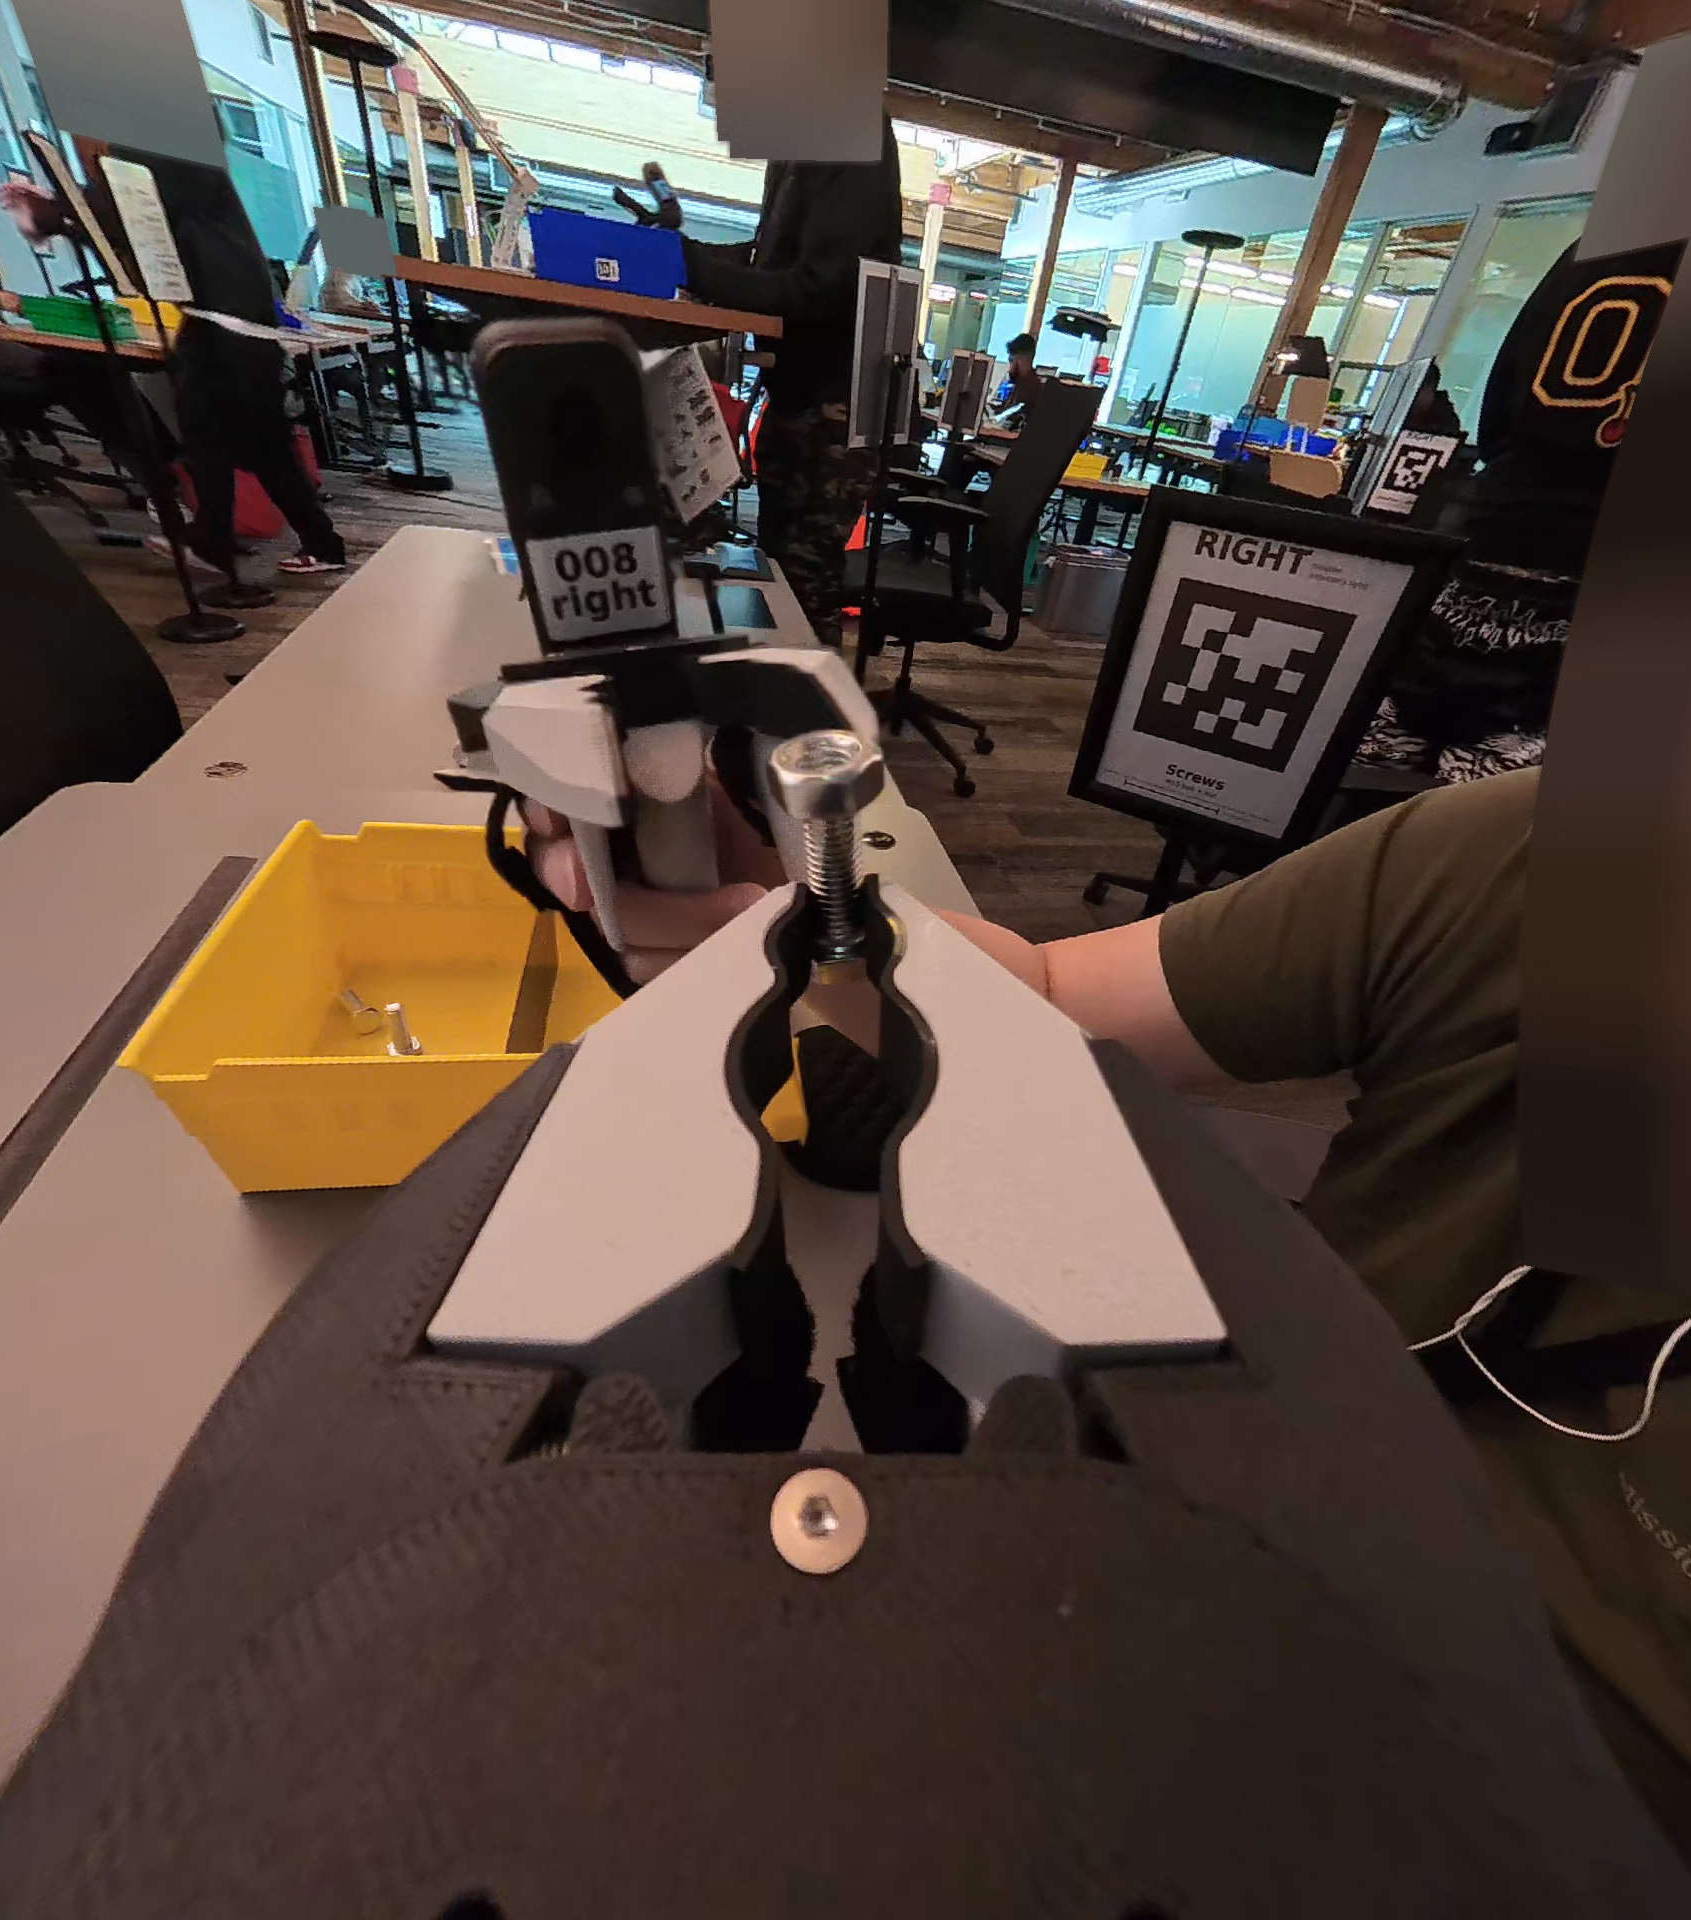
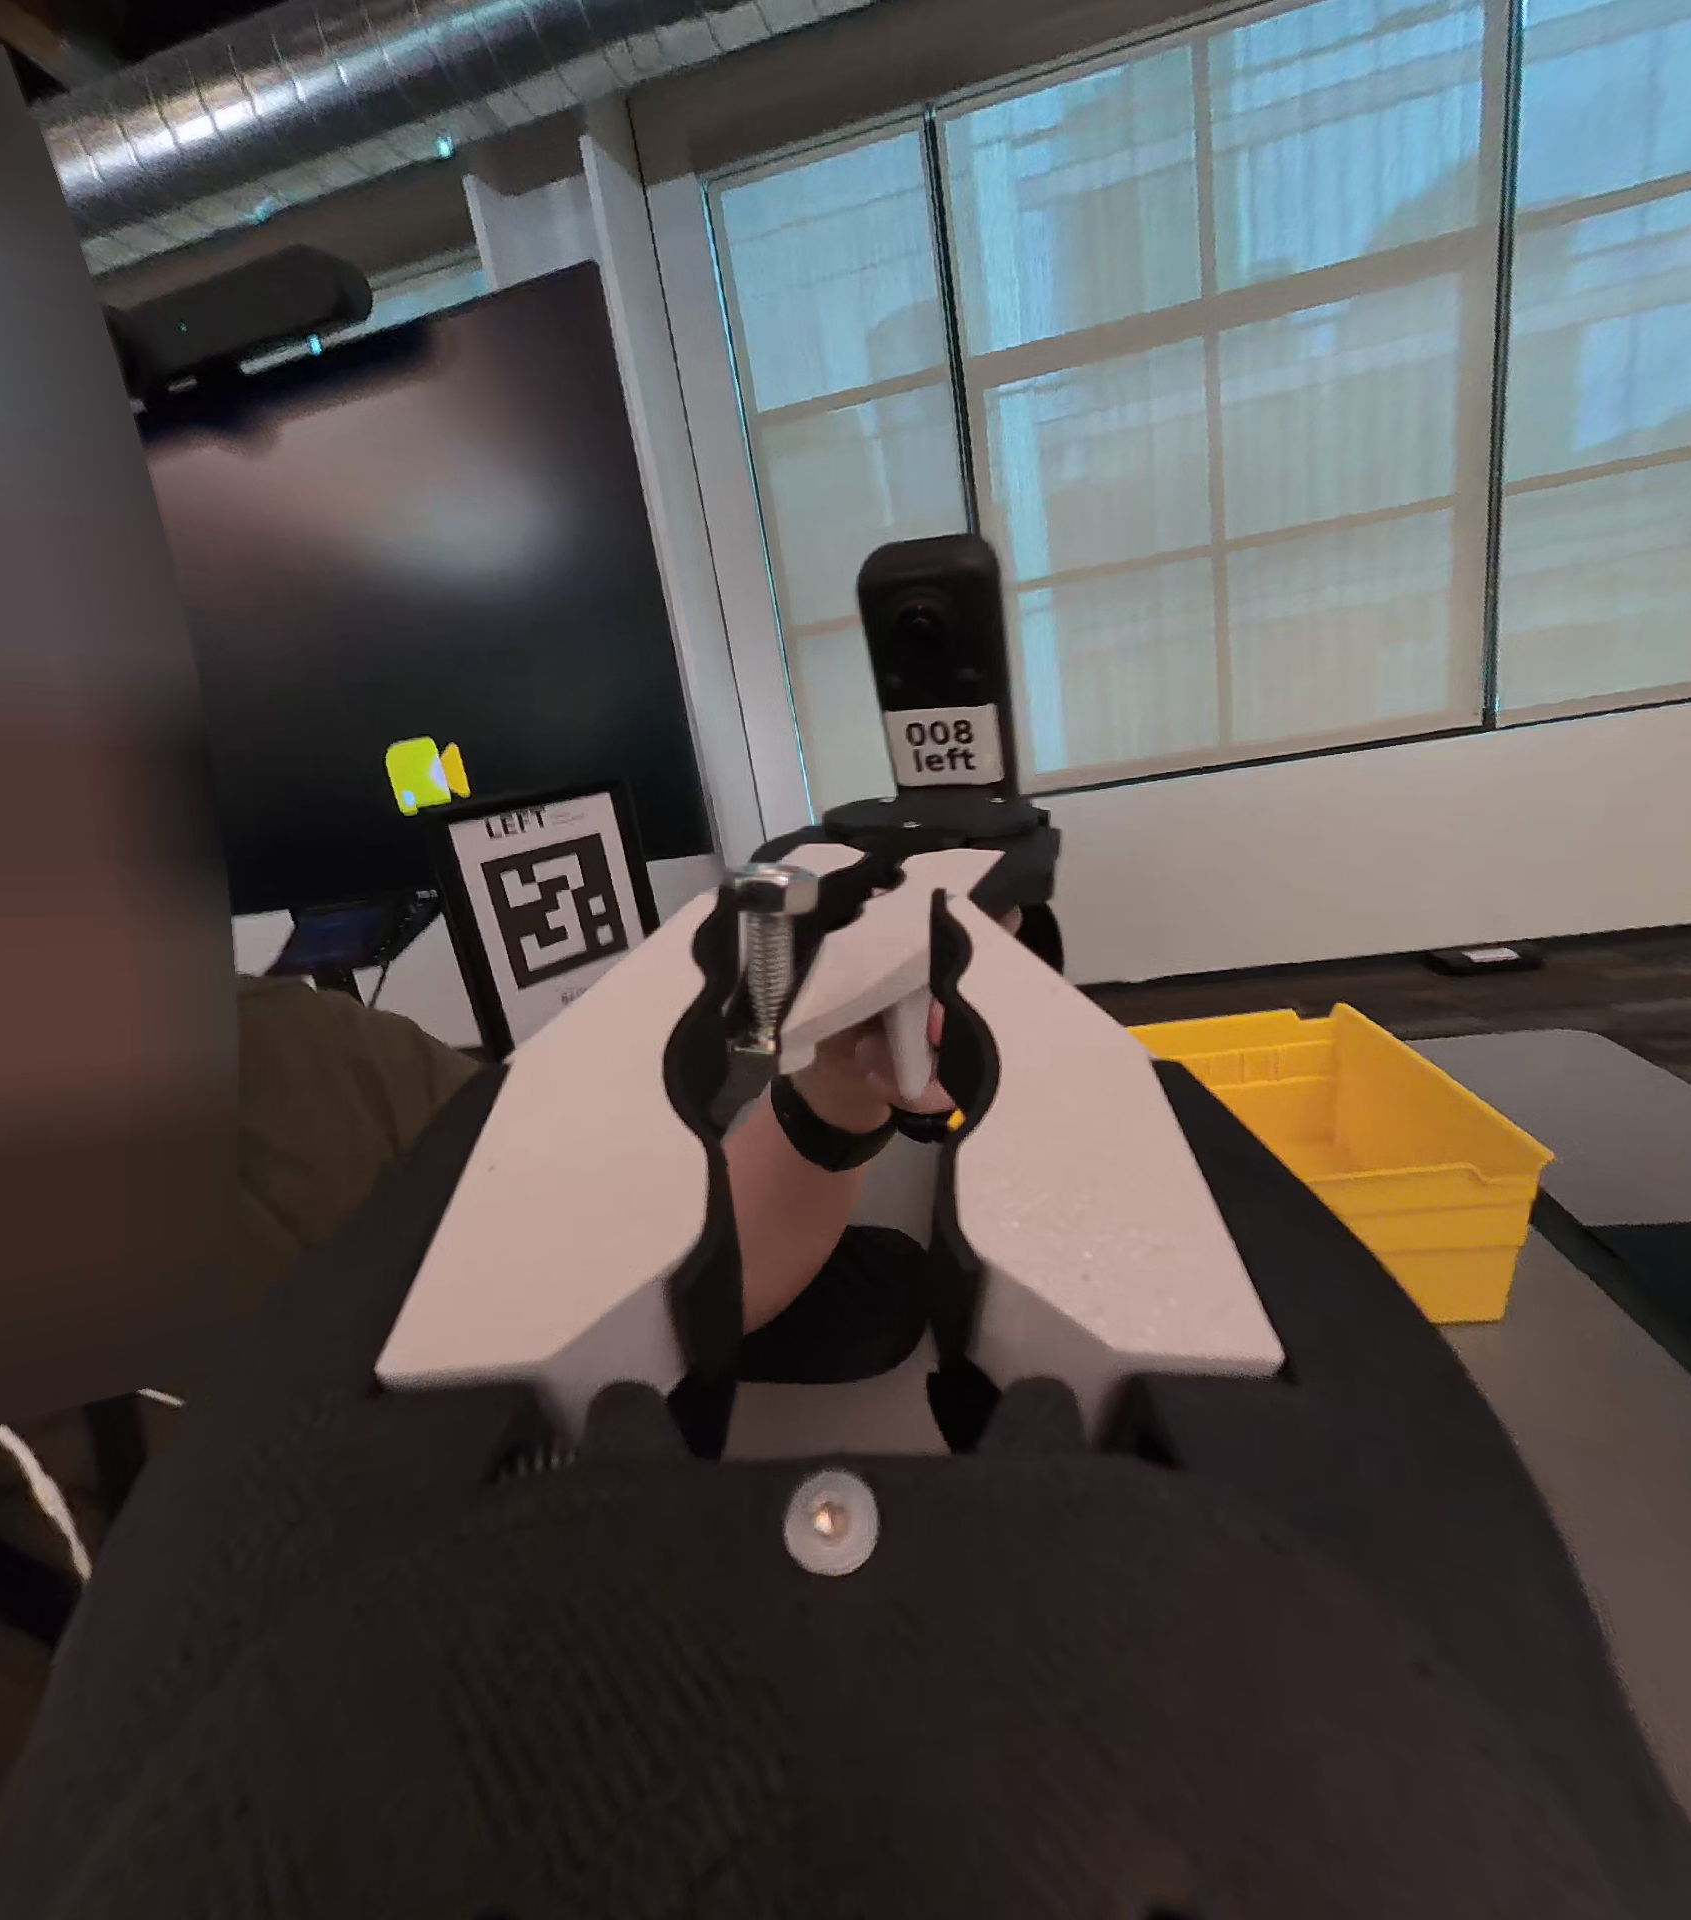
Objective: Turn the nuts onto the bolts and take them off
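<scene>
A silver bolt [image 1: 833, 862] stands upright, its lower end clamped between the tips of my left gripper [image 1: 836, 930], which is shut on it. A hex nut [image 1: 825, 774] sits at the top of the threads. My right gripper [image 1: 695, 743] faces it from beyond with its fingers apart, one finger beside the nut. In the right wrist view the bolt [image 2: 761, 971] and nut [image 2: 773, 891] stand against the inner side of the left finger of my open right gripper [image 2: 830, 925]. The left gripper [image 2: 882, 956] shows between the fingers, and it is hand-held.
A yellow bin [image 1: 301, 1132] sits on the grey table [image 1: 41, 1039] to the left, with a couple of loose bolts [image 1: 384, 1023] inside; it also shows in the right wrist view [image 2: 1412, 1216]. Framed marker signs [image 1: 1246, 665] [image 2: 550, 904] stand beyond. A person's arm [image 1: 1340, 977] is at the right. Both grippers' tips are close together, under 4 cm apart.
</scene>
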